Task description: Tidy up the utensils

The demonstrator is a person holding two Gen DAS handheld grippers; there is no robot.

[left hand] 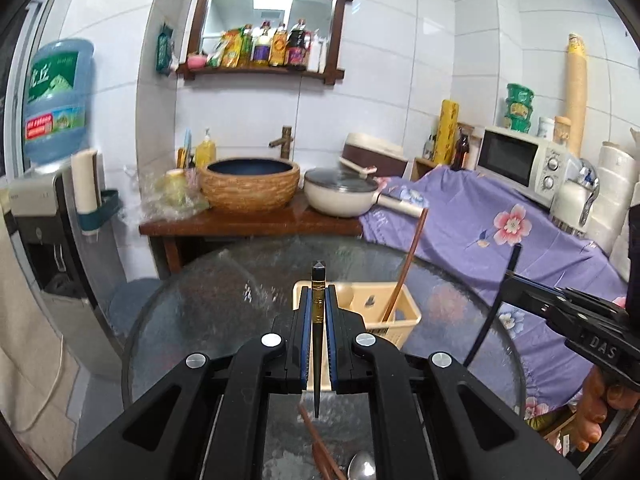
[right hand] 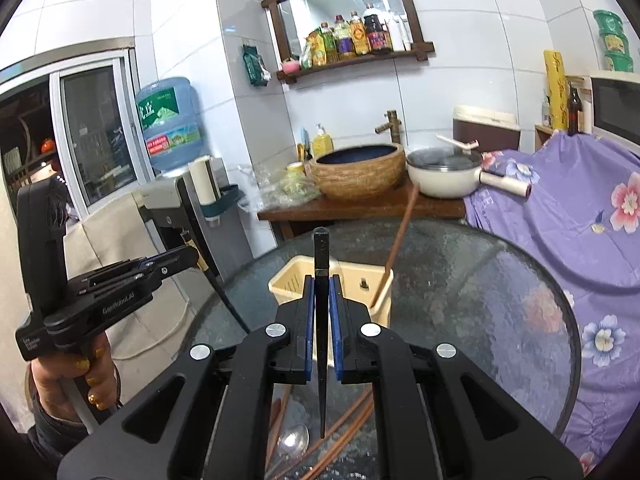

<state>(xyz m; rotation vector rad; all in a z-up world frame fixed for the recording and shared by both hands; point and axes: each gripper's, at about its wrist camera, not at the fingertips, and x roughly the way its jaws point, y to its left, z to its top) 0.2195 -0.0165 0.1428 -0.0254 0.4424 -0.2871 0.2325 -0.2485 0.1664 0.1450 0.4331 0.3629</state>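
Utensils here are chopsticks and a spoon, to be gathered into the cream plastic utensil basket (left hand: 396, 312) that stands on the round glass surface (left hand: 224, 288) just beyond both sets of jaws.

By the look of it, the work is barely begun: one brown chopstick (left hand: 404, 268) leans in the basket's right compartment, and nothing else shows inside, though part of the interior is hidden behind the jaws.

Two pieces are in hand. The left gripper (left hand: 319, 344) is clenched on a dark chopstick with an amber band (left hand: 318, 300), held upright between its blue pads, clear of the surface. The right gripper (right hand: 322, 330) is likewise clamped on a plain black chopstick (right hand: 321, 264), its blunt end up and in front of the basket.

Left to do: beneath and behind the jaws several brown chopsticks (right hand: 344, 436) lie loose on the glass, with a metal spoon (right hand: 294, 442) beside them. These remain unsorted, and the two gripped sticks are not yet dropped in.
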